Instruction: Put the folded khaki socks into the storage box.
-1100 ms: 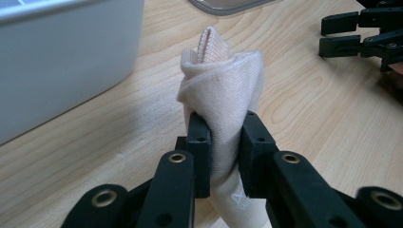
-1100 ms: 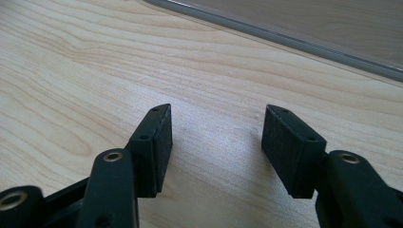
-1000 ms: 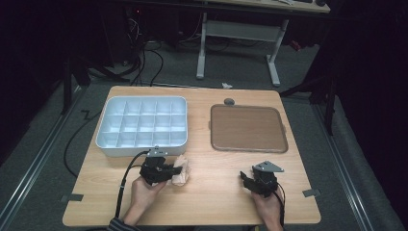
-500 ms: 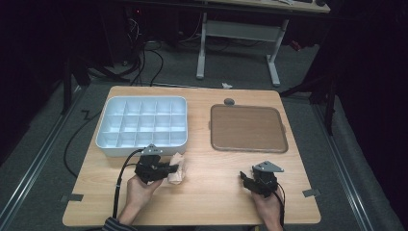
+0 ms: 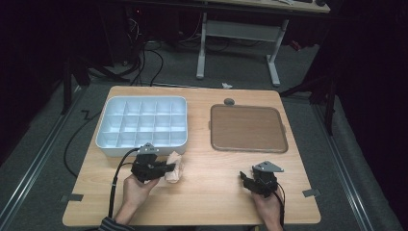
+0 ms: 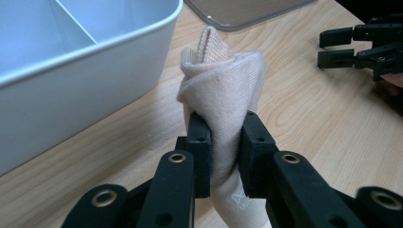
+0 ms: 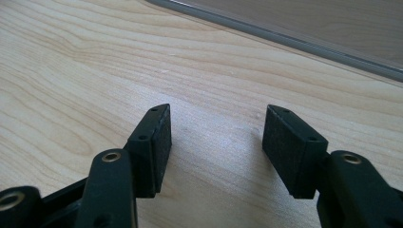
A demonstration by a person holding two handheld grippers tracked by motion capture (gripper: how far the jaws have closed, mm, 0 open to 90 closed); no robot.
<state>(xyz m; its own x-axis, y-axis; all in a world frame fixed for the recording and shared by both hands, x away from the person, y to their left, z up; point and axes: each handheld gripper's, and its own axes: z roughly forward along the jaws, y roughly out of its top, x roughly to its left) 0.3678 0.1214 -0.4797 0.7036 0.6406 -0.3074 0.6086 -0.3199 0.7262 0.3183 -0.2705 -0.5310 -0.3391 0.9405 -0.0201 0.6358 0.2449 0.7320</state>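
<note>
**Left claw clamped on sock beside the bin**

Change: over the last second the left claw point(image 5: 169, 168) shifted slightly leftward along the table point(image 5: 211, 202), taking the sock point(image 5: 174, 168) with it; the right claw point(image 5: 246, 179) stayed put, jaws wide and empty. Judgement: the sock is gripped and ready for lifting toward the bin point(image 5: 142, 146).

Sock: pale peach knit, bunched into a loose roll, pinched between the pads point(image 6: 198, 142), just beside the bin's near wall.
</note>
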